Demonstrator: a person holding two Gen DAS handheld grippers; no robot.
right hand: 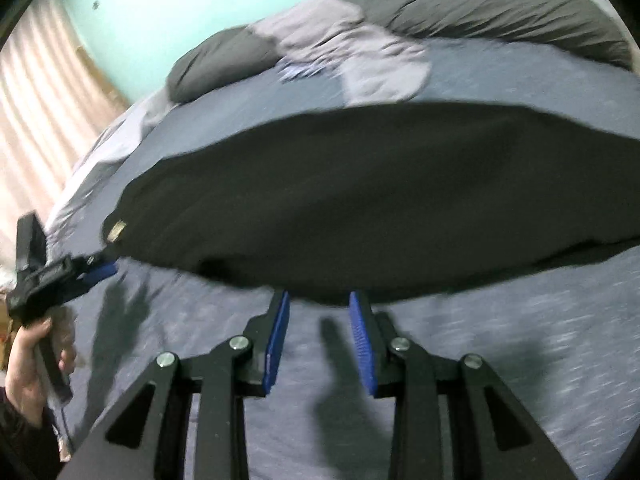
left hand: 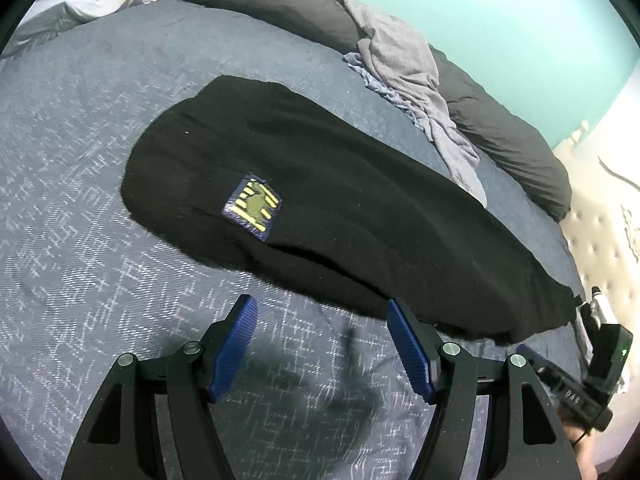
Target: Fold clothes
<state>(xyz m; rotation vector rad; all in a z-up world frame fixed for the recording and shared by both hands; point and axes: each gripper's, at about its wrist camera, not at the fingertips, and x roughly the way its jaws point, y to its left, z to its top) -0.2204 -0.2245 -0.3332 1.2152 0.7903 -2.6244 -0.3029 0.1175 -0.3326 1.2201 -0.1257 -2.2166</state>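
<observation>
One black fleecy garment [left hand: 320, 208], folded long, lies mid-frame on the woven blue bedspread [left hand: 80, 200]; left gripper [left hand: 322, 312] fingers wide, right gripper [right hand: 320, 300] fingers narrowly parted, both empty.

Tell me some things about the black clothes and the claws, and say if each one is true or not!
1. The black garment lies on the blue bedspread. True.
2. The left claw is squeezing the black garment. False: its jaws stand open over bare bedspread, with nothing between them.
3. The black garment has a yellow and blue patch on it. True.
4. The right claw is holding the grey cloth. False: its jaws are apart and empty, at the near edge of the black garment; the grey cloth lies farther back.
5. The wall behind the bed is red. False: it is light green.
</observation>
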